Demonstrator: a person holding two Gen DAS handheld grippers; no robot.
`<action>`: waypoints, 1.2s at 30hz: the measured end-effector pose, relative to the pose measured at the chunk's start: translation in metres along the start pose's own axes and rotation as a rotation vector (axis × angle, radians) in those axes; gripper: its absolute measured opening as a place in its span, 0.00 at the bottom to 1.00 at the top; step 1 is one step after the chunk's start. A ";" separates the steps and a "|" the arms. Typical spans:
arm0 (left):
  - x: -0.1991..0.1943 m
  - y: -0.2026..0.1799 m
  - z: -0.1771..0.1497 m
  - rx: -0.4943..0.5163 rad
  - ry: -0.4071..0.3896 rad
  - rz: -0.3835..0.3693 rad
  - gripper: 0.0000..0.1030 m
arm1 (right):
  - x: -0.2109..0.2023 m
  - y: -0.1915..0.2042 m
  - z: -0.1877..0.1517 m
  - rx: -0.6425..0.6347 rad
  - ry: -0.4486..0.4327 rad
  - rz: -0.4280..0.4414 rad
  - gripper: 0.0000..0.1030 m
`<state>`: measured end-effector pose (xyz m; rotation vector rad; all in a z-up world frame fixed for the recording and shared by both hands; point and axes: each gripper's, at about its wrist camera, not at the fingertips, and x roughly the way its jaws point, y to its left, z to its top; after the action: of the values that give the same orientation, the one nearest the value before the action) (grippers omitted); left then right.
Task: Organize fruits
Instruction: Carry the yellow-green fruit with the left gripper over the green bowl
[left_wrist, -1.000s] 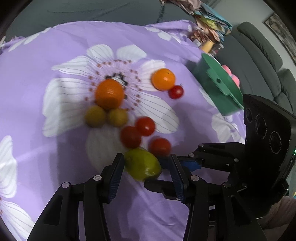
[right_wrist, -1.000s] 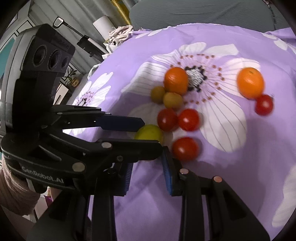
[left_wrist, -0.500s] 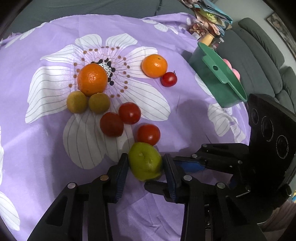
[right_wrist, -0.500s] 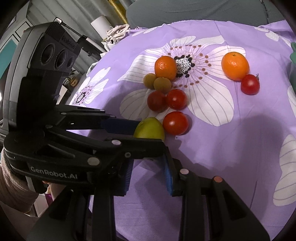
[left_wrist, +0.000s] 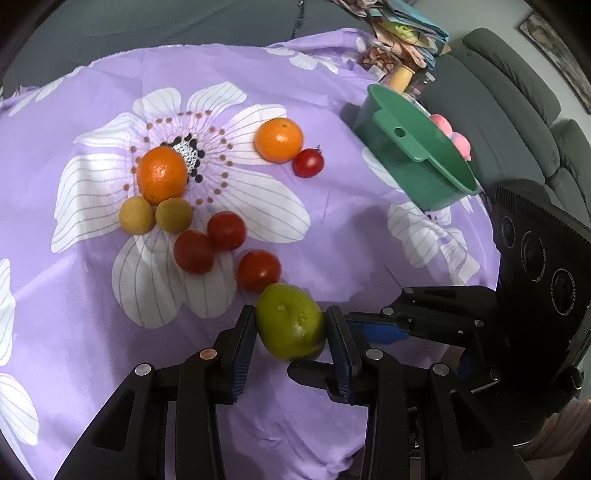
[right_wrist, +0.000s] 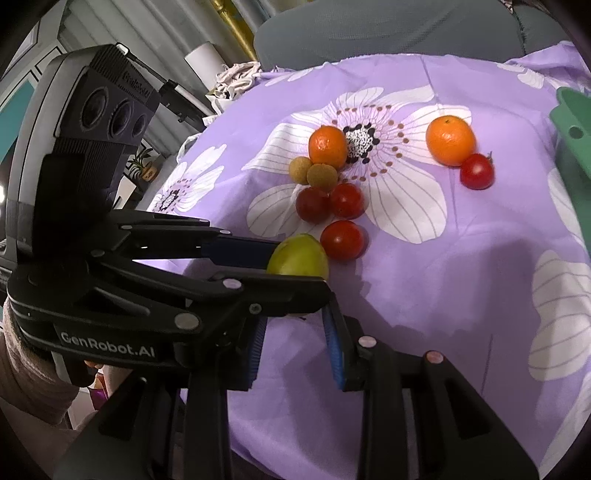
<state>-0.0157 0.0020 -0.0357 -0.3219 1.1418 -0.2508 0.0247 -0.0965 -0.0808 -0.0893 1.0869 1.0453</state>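
Note:
A yellow-green lemon (left_wrist: 290, 323) sits between the blue pads of my left gripper (left_wrist: 291, 332), which is shut on it at the near edge of the purple flowered cloth (left_wrist: 332, 229). The right wrist view shows the same lemon (right_wrist: 299, 256) in that gripper (right_wrist: 299, 273). My right gripper (right_wrist: 294, 347) hovers just right of it, its jaws nearly together with nothing between them. Beyond the lemon lie three red tomatoes (left_wrist: 226, 230), two small tan fruits (left_wrist: 155, 220) and an orange (left_wrist: 161, 175). A second orange (left_wrist: 279, 140) touches a fourth tomato (left_wrist: 308, 163).
A green plastic basin (left_wrist: 413, 173) stands at the cloth's right edge, with pink round things (left_wrist: 454, 136) behind it. A grey sofa (left_wrist: 517, 103) is beyond on the right, and clutter (left_wrist: 399, 40) is piled at the back. A sleeve (right_wrist: 26, 384) shows at the lower left.
The left jaws closed onto the lemon, which earlier lay loose between them. Both grippers drew back toward the near edge, so the fruit group now sits farther away.

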 end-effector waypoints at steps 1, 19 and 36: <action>-0.001 -0.003 0.001 0.007 -0.002 0.007 0.36 | -0.002 0.001 -0.001 -0.002 -0.005 -0.001 0.30; -0.011 -0.052 0.016 0.110 -0.031 0.073 0.36 | -0.045 -0.013 -0.007 0.011 -0.127 0.017 0.30; -0.002 -0.099 0.041 0.220 -0.034 0.093 0.36 | -0.085 -0.044 -0.015 0.066 -0.236 0.007 0.30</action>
<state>0.0184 -0.0842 0.0186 -0.0787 1.0818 -0.2853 0.0407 -0.1840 -0.0419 0.0893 0.9067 0.9976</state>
